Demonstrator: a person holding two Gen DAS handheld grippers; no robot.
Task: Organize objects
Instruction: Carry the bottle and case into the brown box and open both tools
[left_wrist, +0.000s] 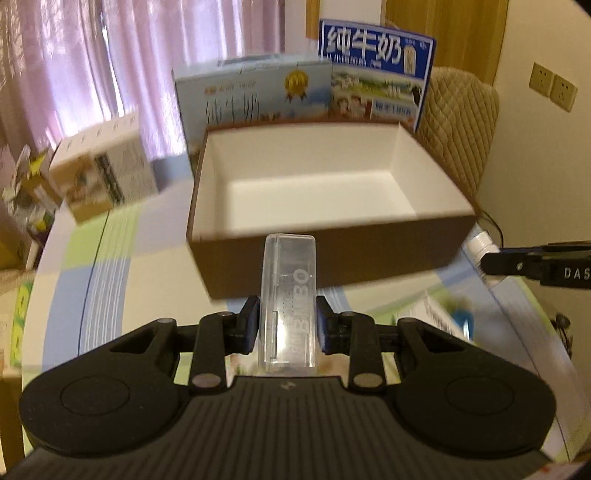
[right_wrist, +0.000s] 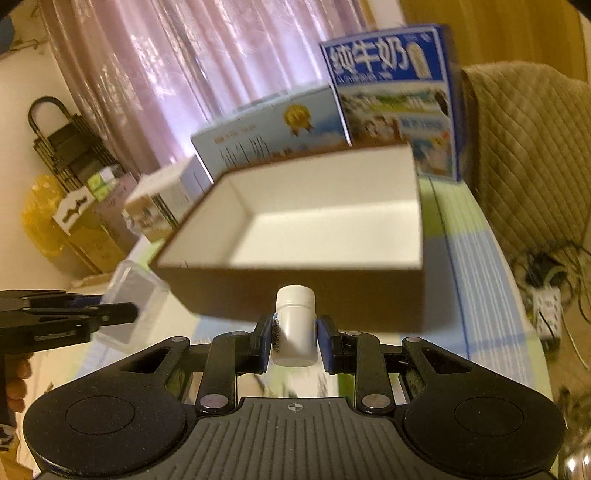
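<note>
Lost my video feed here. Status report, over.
Left gripper shut on clear plastic case. Right gripper shut on white bottle. Brown box ahead, empty. Nothing in the way.

Pink curtains glow with daylight; quilted beige chair beside cream wall with sockets.

"纯牛奶" on blue milk carton, "DAS" on right gripper

Motion blur smears the print on the clear case and small carton.
</note>
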